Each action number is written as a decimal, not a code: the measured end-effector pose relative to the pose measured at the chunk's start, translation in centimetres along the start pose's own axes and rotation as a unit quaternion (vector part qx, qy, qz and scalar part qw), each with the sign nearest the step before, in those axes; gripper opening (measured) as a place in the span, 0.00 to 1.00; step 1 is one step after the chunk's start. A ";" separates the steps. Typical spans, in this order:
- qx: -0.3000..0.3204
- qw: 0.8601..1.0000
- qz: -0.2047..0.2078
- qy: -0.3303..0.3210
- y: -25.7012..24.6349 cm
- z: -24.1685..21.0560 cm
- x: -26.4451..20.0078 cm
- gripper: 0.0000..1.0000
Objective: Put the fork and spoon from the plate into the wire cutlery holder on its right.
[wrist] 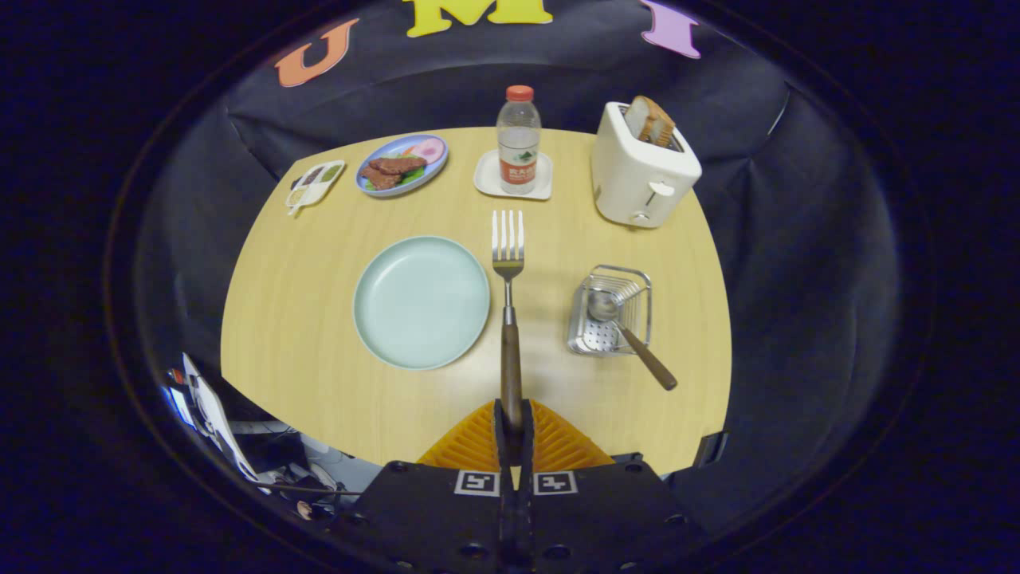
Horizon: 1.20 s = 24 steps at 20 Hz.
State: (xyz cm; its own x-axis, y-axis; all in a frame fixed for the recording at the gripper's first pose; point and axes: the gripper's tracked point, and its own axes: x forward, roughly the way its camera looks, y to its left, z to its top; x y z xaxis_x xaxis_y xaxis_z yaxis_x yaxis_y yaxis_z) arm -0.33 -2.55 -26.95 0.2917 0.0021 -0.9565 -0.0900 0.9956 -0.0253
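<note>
With the spoon (629,339) already in the holder (612,311), bowl down and handle leaning out over the near rim, only the fork (508,319) is left to place. Plate (421,301) is bare.

Gripper view: gripper (512,430) clamped on the fork's wooden handle, near its butt end. Both fingers press on it; jaws nearly closed, gap no wider than the handle. Fork points straight ahead, tines away, lifted over the table (319,319) between plate and holder.

Step in hand, as I judge it: carry fork rightward to the holder and lower it in. To do it well:
- bring tines over the open part of the holder, clear of the spoon handle;
- tip the fork head-down so it enters steeply, not across the rim;
- let go only once the head rests inside, else the long handle may lever it out;
- avoid nudging the holder, which looks light.

Toaster (641,171) and bottle (519,139) stand beyond, well apart from the path.
</note>
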 end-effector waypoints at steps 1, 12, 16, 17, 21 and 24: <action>0.004 1.000 -0.002 0.008 -1.2 -0.3 -0.3 0.01; 0.062 0.988 0.046 0.136 -5.5 -1.6 -0.5 0.01; 0.062 0.984 0.038 0.165 -6.2 -1.3 0.2 0.01; 0.060 0.982 0.035 0.177 -6.4 -1.5 0.5 0.01; 0.030 0.976 0.019 0.216 -7.9 -1.0 0.8 0.01; 0.020 0.971 0.000 0.238 -8.7 0.1 1.4 0.01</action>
State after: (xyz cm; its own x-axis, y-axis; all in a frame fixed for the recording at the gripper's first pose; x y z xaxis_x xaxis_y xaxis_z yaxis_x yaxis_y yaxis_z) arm 0.92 -11.25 -28.06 -0.1832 -0.0329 -0.9825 -0.0506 0.9984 -0.0240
